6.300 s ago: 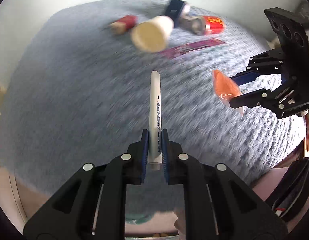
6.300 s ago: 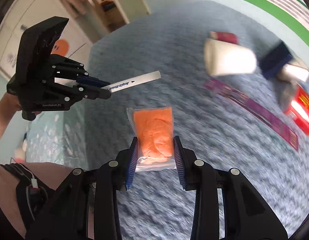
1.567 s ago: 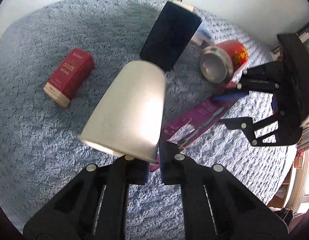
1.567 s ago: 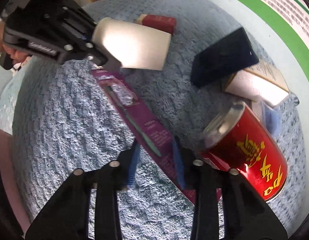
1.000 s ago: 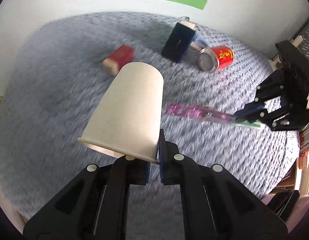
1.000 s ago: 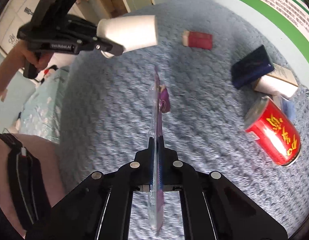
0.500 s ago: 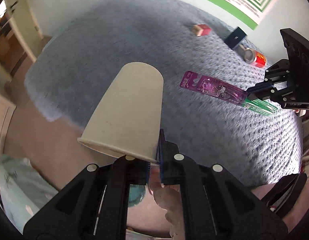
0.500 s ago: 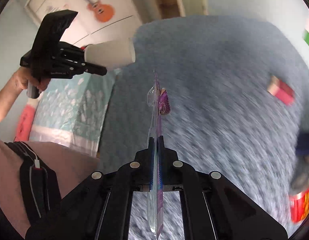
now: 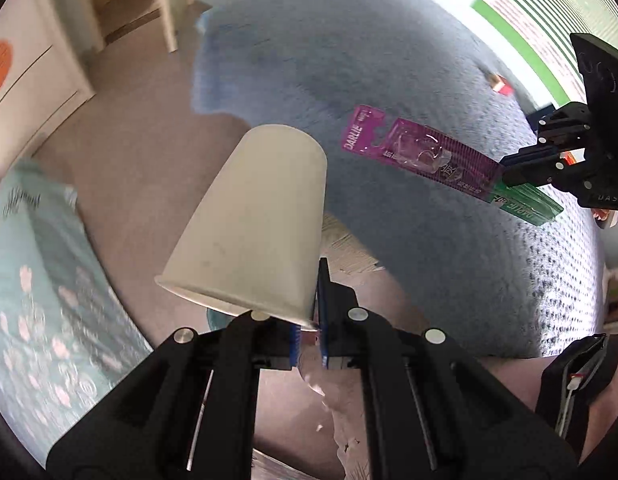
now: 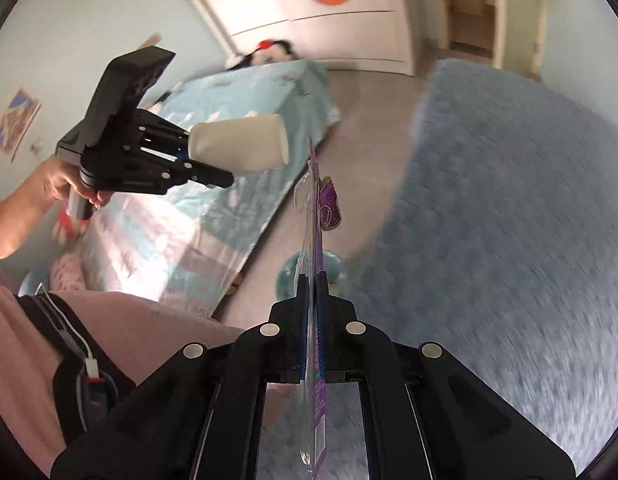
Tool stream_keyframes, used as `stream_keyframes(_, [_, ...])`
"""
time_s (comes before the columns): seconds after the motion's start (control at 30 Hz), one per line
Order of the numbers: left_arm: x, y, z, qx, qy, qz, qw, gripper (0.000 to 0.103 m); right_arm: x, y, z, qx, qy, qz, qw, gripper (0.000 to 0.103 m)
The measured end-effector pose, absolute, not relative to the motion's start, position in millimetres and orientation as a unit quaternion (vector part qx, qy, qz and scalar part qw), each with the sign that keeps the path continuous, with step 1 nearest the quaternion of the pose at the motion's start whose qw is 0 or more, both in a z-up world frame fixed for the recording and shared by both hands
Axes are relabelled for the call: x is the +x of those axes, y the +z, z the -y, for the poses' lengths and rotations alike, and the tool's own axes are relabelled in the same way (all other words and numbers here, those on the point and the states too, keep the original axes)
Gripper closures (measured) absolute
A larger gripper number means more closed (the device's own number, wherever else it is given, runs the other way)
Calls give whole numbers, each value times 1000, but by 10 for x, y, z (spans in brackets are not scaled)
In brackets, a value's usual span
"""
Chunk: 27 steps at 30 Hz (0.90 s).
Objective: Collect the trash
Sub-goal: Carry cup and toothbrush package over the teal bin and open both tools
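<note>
Carrying two pieces of trash away from the blue-grey shag rug (image 9: 409, 92) is the step in hand. The left gripper (image 9: 309, 332) pinches the rim wall of a white paper cup (image 9: 253, 232); the cup's long axis runs forward from the jaws, closed base farthest away, open mouth nearest the gripper. The right gripper (image 10: 313, 280) is clamped edge-on on a flat purple toothbrush blister pack (image 10: 319, 208), whose long axis also points straight ahead from the fingers. A round teal bin (image 10: 305, 272) shows on the floor just beyond the pack, probably the destination. Next, each gripper likely needs to hang over that opening, then release.
</note>
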<state>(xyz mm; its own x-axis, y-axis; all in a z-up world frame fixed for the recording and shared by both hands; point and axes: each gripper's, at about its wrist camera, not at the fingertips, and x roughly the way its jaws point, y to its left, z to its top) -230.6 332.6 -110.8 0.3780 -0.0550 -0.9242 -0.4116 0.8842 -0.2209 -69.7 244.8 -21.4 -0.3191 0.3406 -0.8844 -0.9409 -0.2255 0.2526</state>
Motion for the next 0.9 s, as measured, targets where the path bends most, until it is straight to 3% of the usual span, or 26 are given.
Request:
stream_keyframes(0.43, [-2975, -1417, -3446, -287, 173, -545, 768, 98, -1435, -548, -3041, -405, 722, -425, 365, 99])
stream_keyframes(0.9, [-3369, -1993, -3390, -354, 181, -558, 729, 98, -1885, -1111, -3365, -449, 688, -468, 325, 99])
